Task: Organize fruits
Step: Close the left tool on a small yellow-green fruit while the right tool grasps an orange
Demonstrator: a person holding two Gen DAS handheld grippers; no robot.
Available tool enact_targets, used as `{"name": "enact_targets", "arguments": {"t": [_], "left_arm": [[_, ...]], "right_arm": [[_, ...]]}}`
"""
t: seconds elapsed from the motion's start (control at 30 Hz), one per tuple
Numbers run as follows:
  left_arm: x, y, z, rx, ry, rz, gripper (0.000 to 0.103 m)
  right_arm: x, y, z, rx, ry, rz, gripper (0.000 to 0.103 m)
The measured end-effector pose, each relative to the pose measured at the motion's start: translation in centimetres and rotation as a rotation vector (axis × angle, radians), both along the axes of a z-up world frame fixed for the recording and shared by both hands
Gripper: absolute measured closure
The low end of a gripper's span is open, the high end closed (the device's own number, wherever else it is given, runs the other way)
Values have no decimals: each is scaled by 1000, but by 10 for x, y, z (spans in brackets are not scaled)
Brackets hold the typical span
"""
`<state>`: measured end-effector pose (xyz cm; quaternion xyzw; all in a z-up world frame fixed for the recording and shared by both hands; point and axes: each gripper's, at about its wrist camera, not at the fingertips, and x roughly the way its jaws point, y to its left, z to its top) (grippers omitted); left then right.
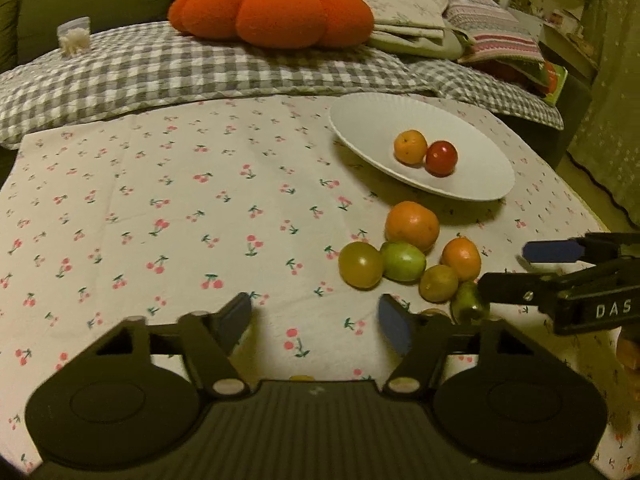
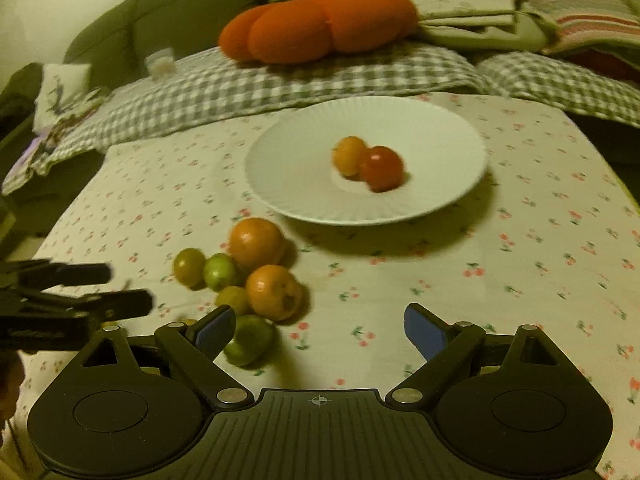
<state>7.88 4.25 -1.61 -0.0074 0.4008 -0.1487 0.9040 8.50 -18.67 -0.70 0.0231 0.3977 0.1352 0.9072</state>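
Both claws hang released and empty, left claw (image 1: 316, 324) and right claw (image 2: 318, 330), because the loose fruits (image 1: 404, 260) just ahead of them await moving to the plate (image 1: 480, 176) beyond.

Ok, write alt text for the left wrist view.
A white plate holding an orange fruit and a red fruit sits on a cherry-print cloth, with a cluster of loose fruits just in front. The left gripper hovers empty; the right gripper enters beside the cluster.
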Motion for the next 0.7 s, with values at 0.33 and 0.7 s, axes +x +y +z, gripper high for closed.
{"name": "enact_targets", "arguments": {"t": [0.33,0.7], "left_arm": [[8,-14,-4,13,5,-62,63],[13,-24,-5,21,-14,-83,67]], "right_arm": [[10,4,0,43,28,48,33],[18,10,-2,58,55,85,55]]}}
